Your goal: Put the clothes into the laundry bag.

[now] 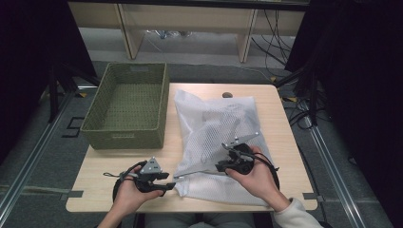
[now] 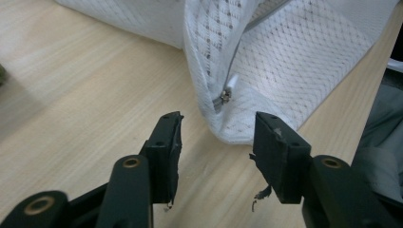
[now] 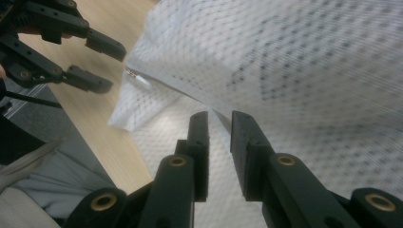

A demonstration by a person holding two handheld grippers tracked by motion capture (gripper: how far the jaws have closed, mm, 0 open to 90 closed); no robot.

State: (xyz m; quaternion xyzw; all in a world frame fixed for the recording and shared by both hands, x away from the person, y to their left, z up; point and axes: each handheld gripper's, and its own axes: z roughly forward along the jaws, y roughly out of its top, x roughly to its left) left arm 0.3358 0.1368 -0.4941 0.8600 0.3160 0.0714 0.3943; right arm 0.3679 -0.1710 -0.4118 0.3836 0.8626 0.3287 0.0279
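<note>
Both claws work at the near corner of a white mesh laundry bag [image 1: 214, 128]. Left gripper [image 2: 216, 137] has its jaws well apart, tips low over the wood, with the bag's folded corner lying just ahead of and between them, not touching either pad. Right gripper [image 3: 219, 124] has its jaws close together with a narrow gap, pressed down over the mesh; an edge of the fabric seems to run into that gap, but I cannot tell whether it is truly pinched.

Just beyond the left claw's opening, a small metal zip pull [image 2: 225, 96] sits at the end of a grey zipper line that climbs away up the fold. Fine and see-through, the netting is dotted with tiny holes and lies rumpled, spreading away from both claws.

Ahead and to the left of the left claw stands an olive woven basket [image 1: 126, 137], well apart from the bag. Everything rests on a pale wooden table [image 1: 95, 171]; beyond it, cables trail over a grey floor beneath light wooden furniture, dark curtains on either side
</note>
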